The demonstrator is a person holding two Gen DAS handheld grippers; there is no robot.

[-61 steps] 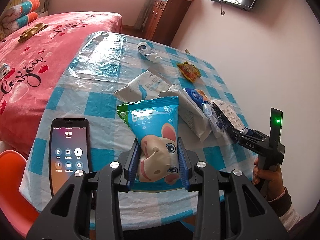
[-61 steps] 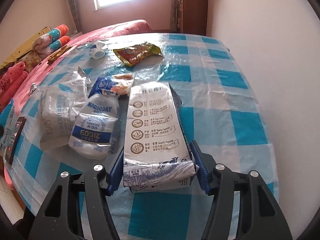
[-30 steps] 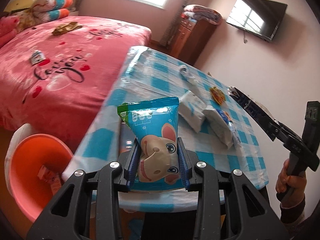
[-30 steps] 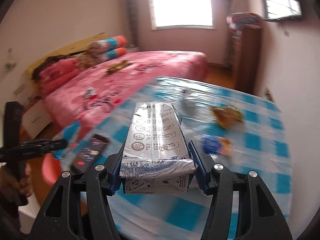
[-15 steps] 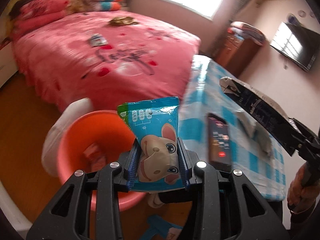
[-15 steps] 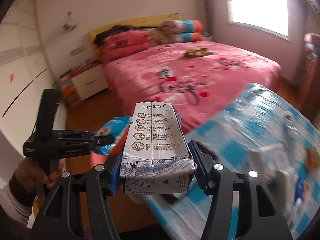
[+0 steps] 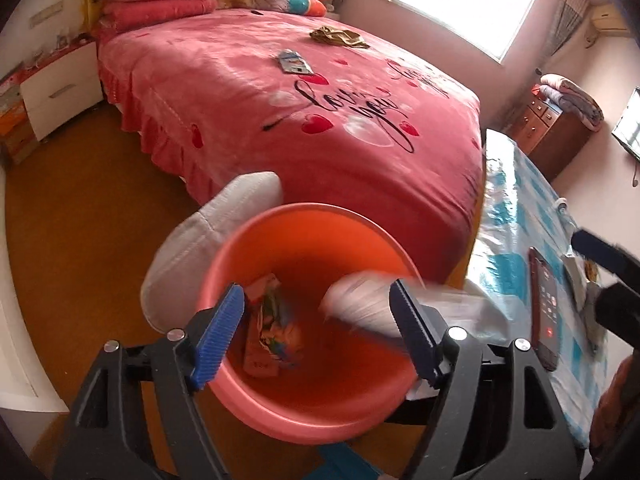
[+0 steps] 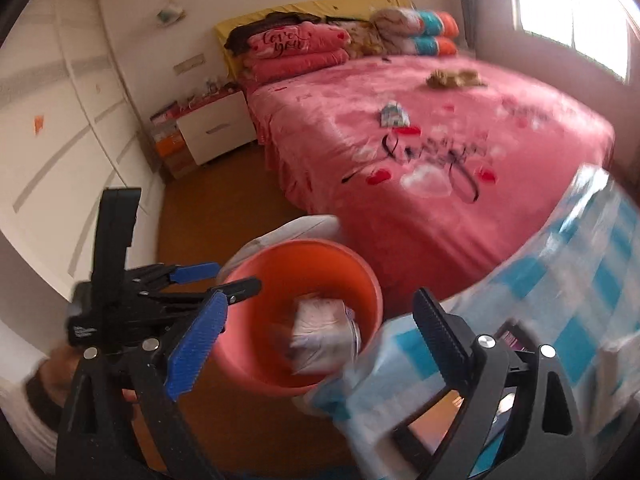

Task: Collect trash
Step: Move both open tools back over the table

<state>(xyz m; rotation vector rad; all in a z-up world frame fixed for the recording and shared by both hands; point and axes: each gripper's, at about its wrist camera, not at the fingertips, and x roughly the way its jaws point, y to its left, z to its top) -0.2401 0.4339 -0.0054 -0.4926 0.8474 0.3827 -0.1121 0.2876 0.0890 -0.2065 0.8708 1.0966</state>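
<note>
An orange basin [image 7: 304,232] stands on the floor between the bed and the table. My left gripper [image 7: 316,334] hangs over it, its jaws opening with nothing between the pads. Inside lies a colourful wrapper [image 7: 272,332]; whether the cartoon snack bag is part of it I cannot tell. A blurred white carton [image 7: 360,304] is dropping into the basin. My right gripper [image 8: 318,338] is also above the basin [image 8: 256,288], its jaws opening and empty, with the white carton [image 8: 320,328] below it. The left gripper [image 8: 192,276] shows at that view's left, a hand holding it.
The table with a blue checked cloth [image 7: 512,240] stands right of the basin, a phone [image 7: 544,312] near its edge. A pink bed [image 7: 320,120] lies behind. A white rounded object [image 7: 192,248] leans on the basin's left. Brown floor lies to the left.
Both grippers swung from the table to above the basin and opened. The snack bag has left the left jaws and the carton has left the right jaws.
</note>
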